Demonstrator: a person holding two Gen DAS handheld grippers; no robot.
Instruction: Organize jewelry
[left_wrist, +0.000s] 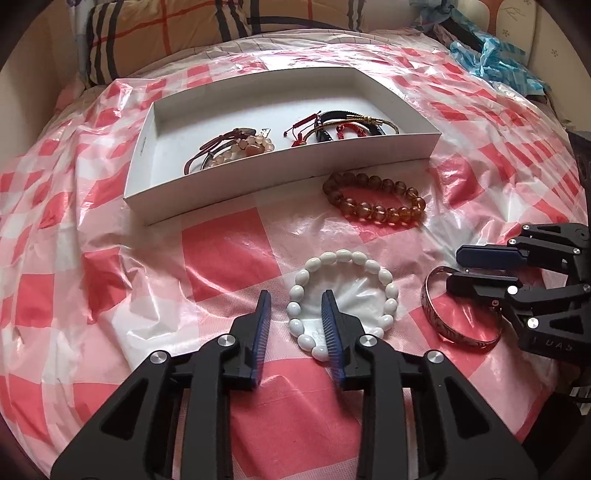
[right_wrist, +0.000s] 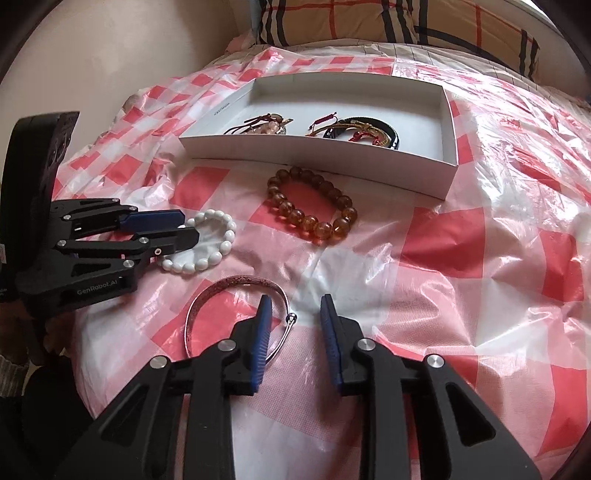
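Note:
A white bead bracelet (left_wrist: 369, 266) lies on the checked plastic sheet; my left gripper (left_wrist: 295, 299) is open, its jaws astride the bracelet's left rim. It also shows in the right wrist view (right_wrist: 218, 243). A silver bangle (right_wrist: 236, 282) lies flat; my right gripper (right_wrist: 295, 302) is open, astride the bangle's right end. The bangle also shows in the left wrist view (left_wrist: 439, 325). An amber bead bracelet (left_wrist: 373, 199) (right_wrist: 314, 221) lies just in front of a white tray (left_wrist: 147, 162) (right_wrist: 448, 125) that holds several bracelets.
The red and white plastic sheet (left_wrist: 229, 258) covers a bed. A plaid pillow (left_wrist: 177, 22) lies behind the tray. Blue plastic (left_wrist: 491, 55) lies at the far right. The other gripper shows at the right edge (left_wrist: 458, 271) and at the left (right_wrist: 184, 227).

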